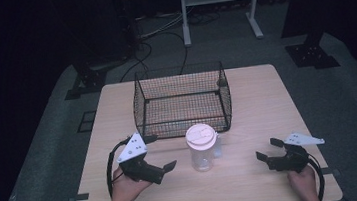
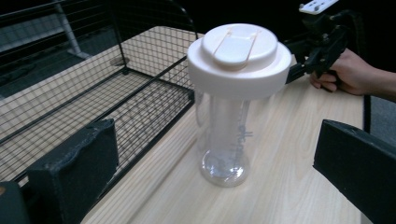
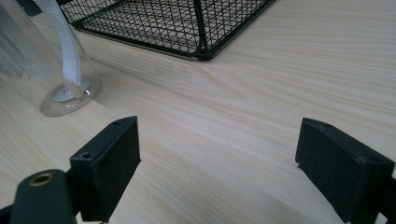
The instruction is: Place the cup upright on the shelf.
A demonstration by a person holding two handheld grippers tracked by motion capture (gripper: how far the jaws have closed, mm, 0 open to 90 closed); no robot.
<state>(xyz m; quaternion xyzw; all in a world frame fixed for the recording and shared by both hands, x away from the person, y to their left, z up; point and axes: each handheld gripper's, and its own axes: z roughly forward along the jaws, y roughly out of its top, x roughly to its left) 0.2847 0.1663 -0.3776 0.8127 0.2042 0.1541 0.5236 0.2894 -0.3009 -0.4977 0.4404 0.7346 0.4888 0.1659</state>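
A clear plastic bottle (image 1: 201, 148) with a cream lid stands upright on the wooden surface (image 1: 262, 101), just before an empty wire basket (image 1: 182, 100). Left claw (image 1: 165, 169) and right claw (image 1: 266, 151) flank it, both wide, holding nothing. A grasp looks next, likely left, closing around the body.

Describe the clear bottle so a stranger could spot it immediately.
Start at the black wire-mesh basket on the light wooden table. Just in front of its near wall stands a clear plastic bottle, upright, between the two claws. It alone is see-through, topped by a wide cream-white lid.
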